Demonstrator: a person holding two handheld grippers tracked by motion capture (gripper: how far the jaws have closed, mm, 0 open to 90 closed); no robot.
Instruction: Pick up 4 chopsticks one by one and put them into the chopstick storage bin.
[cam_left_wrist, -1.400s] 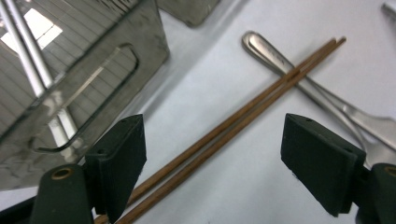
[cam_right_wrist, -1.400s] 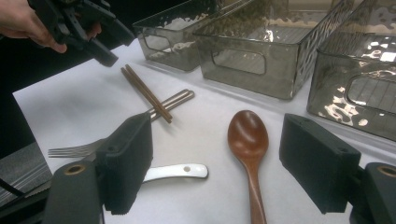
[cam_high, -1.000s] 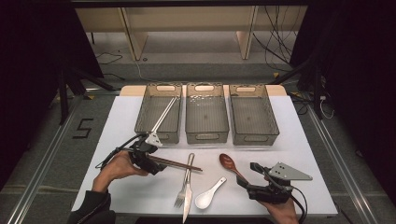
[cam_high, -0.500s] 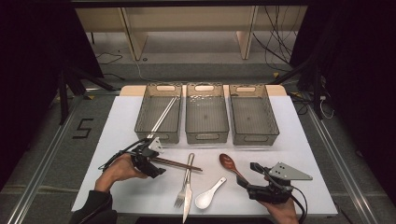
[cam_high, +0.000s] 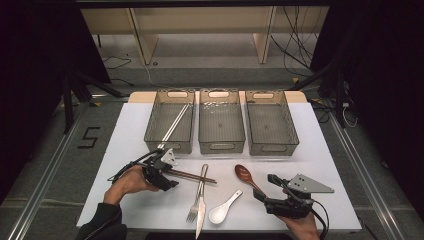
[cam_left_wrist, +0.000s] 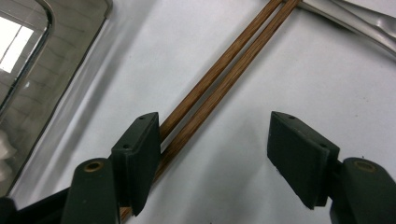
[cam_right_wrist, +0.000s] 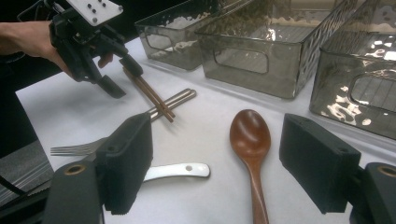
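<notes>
Two brown wooden chopsticks (cam_high: 192, 176) lie side by side on the white table. My left gripper (cam_high: 167, 179) is low over their left end. In the left gripper view the chopsticks (cam_left_wrist: 224, 74) run between the jaws. They touch the left pad (cam_left_wrist: 137, 158), and the right pad (cam_left_wrist: 299, 154) stands well off them. The jaws of my left gripper (cam_left_wrist: 212, 135) have just been closing and are still open. My right gripper (cam_high: 265, 189) rests open at the near right. A wooden spoon (cam_right_wrist: 251, 135) lies ahead, between its jaws, untouched.
Three grey see-through bins stand in a row at the back. The left bin (cam_high: 150, 132) holds metal chopsticks (cam_high: 175, 122). A fork (cam_high: 195, 205), a knife (cam_high: 200, 222) and a white spoon (cam_high: 222, 210) lie near the front edge.
My left gripper has edged down onto the wooden chopsticks' end and its jaws have narrowed around them. The right gripper has not moved.
</notes>
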